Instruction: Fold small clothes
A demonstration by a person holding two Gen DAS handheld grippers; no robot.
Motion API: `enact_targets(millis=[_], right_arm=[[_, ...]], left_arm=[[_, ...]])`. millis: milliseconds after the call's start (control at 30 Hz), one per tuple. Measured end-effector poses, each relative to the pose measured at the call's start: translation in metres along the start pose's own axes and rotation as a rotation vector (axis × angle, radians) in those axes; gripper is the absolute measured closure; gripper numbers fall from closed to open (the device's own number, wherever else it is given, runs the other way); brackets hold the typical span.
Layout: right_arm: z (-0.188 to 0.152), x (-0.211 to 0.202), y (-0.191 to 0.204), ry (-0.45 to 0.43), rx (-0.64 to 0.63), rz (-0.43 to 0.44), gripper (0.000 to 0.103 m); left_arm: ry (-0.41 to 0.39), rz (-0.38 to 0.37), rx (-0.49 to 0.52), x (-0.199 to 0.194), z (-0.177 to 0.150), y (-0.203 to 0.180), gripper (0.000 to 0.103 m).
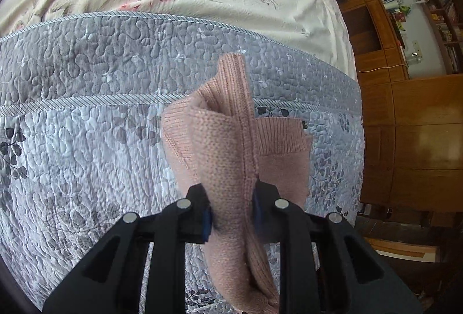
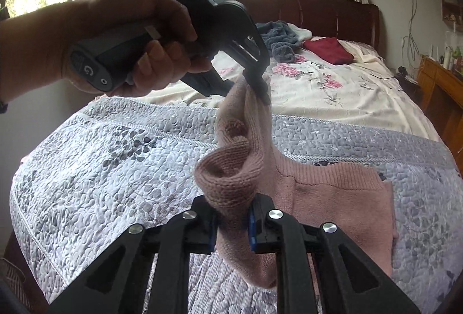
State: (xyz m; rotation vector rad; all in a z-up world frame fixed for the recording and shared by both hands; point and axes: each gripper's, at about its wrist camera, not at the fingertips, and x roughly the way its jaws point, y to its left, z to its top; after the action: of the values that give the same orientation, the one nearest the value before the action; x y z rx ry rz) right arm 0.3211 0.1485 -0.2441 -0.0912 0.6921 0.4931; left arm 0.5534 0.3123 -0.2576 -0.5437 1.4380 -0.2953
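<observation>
The pink knit garment [image 2: 332, 198] is gripped in the clenched jaws of both the left gripper [image 1: 231, 209] and right gripper [image 2: 231, 221], partly lifted, its remainder resting on the grey quilt [image 2: 101, 163]. Bunched fabric is held, so a crooked fold is judged likely; slippage from uneven tension is possible.

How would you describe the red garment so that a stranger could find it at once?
Start at the headboard of the bed. Just below it, on the floral sheet, lies the red garment, folded flat. Unlike the crumpled blue-grey cloth to its left, it is dark red and neat.
</observation>
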Motion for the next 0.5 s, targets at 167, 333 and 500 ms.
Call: enact_targets(millis=[167,333,500], right_arm=[[-0.003,-0.014,-0.028,-0.01,0.057,-0.002,0.088],[-0.011,-0.022,-0.052,-0.015,0.106,-0.003,0.088],[-0.019,-0.028,-0.073,-0.013,0.15,0.001,0.088]], left_arm=[[0.006,0.067,0.033,0.01,0.0,-0.037,0.083],[0.019,0.114,0.067,0.027,-0.001,-0.072,0.083],[0.035,0.155,0.094,0.046,-0.004,-0.099,0.083]])
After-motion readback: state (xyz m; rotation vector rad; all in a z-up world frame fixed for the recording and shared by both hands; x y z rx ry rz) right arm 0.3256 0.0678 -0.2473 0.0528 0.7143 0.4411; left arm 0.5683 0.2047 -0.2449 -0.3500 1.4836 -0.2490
